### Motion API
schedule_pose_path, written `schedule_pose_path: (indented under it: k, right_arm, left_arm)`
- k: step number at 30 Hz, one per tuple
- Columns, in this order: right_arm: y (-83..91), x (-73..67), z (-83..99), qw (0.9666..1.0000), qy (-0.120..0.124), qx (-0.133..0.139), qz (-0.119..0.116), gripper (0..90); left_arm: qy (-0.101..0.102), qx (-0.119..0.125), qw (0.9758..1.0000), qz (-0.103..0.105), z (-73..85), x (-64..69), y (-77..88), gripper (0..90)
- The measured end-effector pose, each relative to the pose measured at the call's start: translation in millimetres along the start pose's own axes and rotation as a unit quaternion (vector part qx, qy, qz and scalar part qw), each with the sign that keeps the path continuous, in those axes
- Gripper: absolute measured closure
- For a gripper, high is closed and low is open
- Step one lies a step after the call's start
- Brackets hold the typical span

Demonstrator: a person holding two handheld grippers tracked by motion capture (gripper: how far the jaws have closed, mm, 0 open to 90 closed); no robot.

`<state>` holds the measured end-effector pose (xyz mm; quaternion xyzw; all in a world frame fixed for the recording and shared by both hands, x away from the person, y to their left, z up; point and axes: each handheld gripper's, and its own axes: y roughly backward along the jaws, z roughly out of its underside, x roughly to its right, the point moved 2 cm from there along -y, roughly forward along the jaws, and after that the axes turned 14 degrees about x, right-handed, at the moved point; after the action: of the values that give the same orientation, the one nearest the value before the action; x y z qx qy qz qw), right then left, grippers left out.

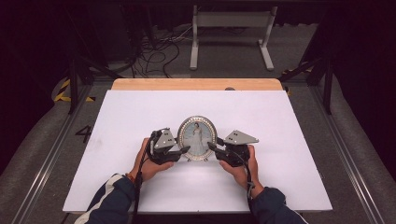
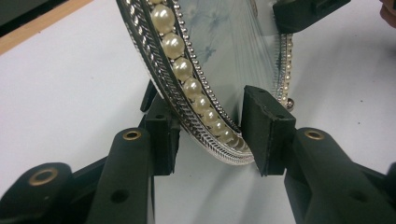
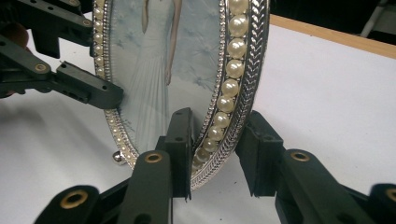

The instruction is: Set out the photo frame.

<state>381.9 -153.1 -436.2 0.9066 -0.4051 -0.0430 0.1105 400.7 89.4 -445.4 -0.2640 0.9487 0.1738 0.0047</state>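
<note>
An oval picture frame [image 1: 197,138] with a silver, pearl-studded rim stands upright on the white table [image 1: 140,112]. It holds a picture of a figure in a long white dress [image 3: 154,88]. My left gripper [image 1: 186,150] has the lower left rim [image 2: 205,116] slanting between its pads [image 2: 266,133], which sit loosely on either side of it. My right gripper [image 1: 211,146] is shut on the lower right rim [image 3: 224,116], with one pad [image 3: 181,140] on the pearl front and the other behind.
The white table top spreads wide around the frame, and a wooden edge [image 1: 196,84] runs along its far side. Beyond it are a floor with cables [image 1: 154,56] and a white metal stand [image 1: 231,28]. Dark posts stand to both sides.
</note>
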Motion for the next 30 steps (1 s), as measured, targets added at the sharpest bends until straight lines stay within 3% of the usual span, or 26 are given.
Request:
schedule_pose_path:
  k: [15, 23, 30]
  right_arm:
    - [1.6, -1.5, 0.3, 1.0, 0.002, -0.002, 0.002, 66.8]
    - [2.3, -3.2, -1.1, 0.9995, 0.03, -0.011, 0.005, 63.9]
    - [2.7, -3.0, -2.8, 0.9987, 0.047, -0.021, 0.001, 53.6]
  left_arm:
    - [0.0, -0.002, 1.0, 0.008, 1.7, -0.3, -2.7, 57.6]
    - [0.001, 0.001, 1.0, 0.003, 1.2, -1.3, -1.5, 55.4]
    - [-0.003, -0.004, 1.0, 0.006, 0.1, -0.6, 0.4, 45.0]
